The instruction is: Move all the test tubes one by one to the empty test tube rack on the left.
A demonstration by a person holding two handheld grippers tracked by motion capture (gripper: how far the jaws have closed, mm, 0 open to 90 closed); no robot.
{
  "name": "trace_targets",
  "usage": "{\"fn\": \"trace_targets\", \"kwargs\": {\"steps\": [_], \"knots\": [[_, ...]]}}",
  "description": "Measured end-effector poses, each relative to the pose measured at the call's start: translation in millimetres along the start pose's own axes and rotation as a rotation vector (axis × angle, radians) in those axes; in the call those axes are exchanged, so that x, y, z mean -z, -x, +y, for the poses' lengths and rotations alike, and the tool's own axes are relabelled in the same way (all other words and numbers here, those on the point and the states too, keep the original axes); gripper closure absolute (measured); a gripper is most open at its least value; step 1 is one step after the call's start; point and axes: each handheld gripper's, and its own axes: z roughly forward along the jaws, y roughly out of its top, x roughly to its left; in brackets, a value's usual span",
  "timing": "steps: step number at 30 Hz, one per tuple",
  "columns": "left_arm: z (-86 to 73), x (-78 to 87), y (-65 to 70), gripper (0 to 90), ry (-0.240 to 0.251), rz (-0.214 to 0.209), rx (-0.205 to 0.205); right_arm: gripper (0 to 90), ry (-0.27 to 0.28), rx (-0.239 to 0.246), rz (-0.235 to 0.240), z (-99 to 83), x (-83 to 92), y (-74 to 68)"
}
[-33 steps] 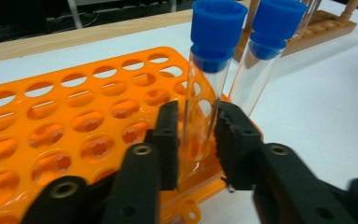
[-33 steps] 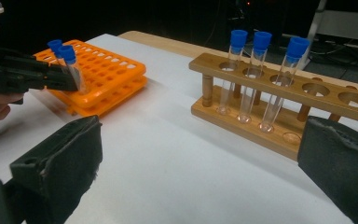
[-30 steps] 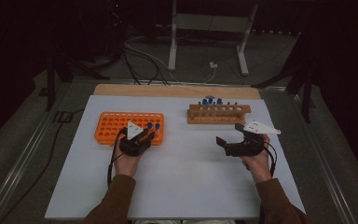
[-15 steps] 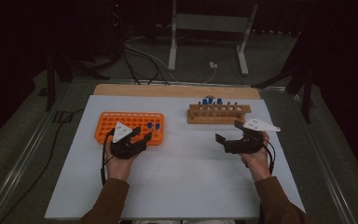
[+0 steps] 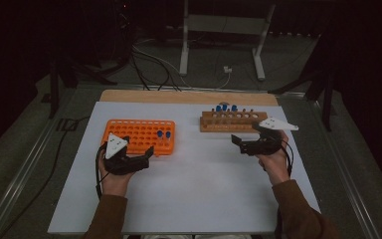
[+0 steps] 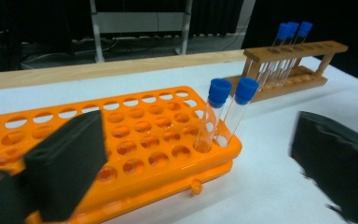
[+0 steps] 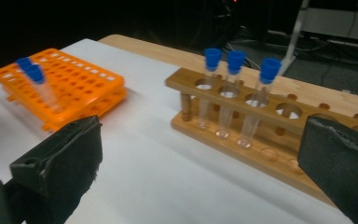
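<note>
Now the left tool (image 5: pixel 146 153) hangs just off the near right corner of the orange rack (image 5: pixel 134 134), its jaws having just opened wide with nothing between them; two blue-capped tubes (image 6: pixel 226 116) stand at that rack's right end. Rightward, three tubes (image 7: pixel 235 88) stand in the wooden rack (image 5: pixel 231 122), and the right tool (image 5: pixel 238 142) sits just before it, seemingly open and empty.

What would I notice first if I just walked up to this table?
Probably the bright orange rack on the left of the white table, with two blue-capped tubes standing at its right end. Next, the wooden rack farther right, holding three more blue-capped tubes. In front of each rack a hand holds a black gripper, the left gripper and right gripper, both open and empty.
</note>
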Motion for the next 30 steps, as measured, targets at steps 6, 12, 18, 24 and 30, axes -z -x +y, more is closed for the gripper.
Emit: {"fn": "trace_targets", "kwargs": {"steps": [6, 12, 18, 24, 30], "knots": [[-0.5, 0.0, -0.4, 0.7, -0.003, 0.028, -0.011, 1.3, -0.018, -0.024, -0.024, 8.6, -15.7, 14.7], [-1.2, 0.5, -3.2, 0.7, -0.003, 0.041, -0.007, 9.2, -0.021, -0.019, -0.074, 21.5, -33.8, 23.8], [-2.6, -0.8, -3.7, 0.7, -0.011, 0.039, -0.004, 28.4, -0.039, -0.042, -0.130, 22.0, -54.3, 34.5], [-3.3, -2.6, -1.6, 0.7, -0.017, 0.036, -0.011, 53.1, -0.065, -0.044, -0.132, 17.1, -75.0, 41.9], [-3.6, -2.6, -2.4, 0.7, -0.016, 0.036, -0.011, 64.5, -0.055, -0.065, -0.158, 13.4, -90.2, 44.3]]}}
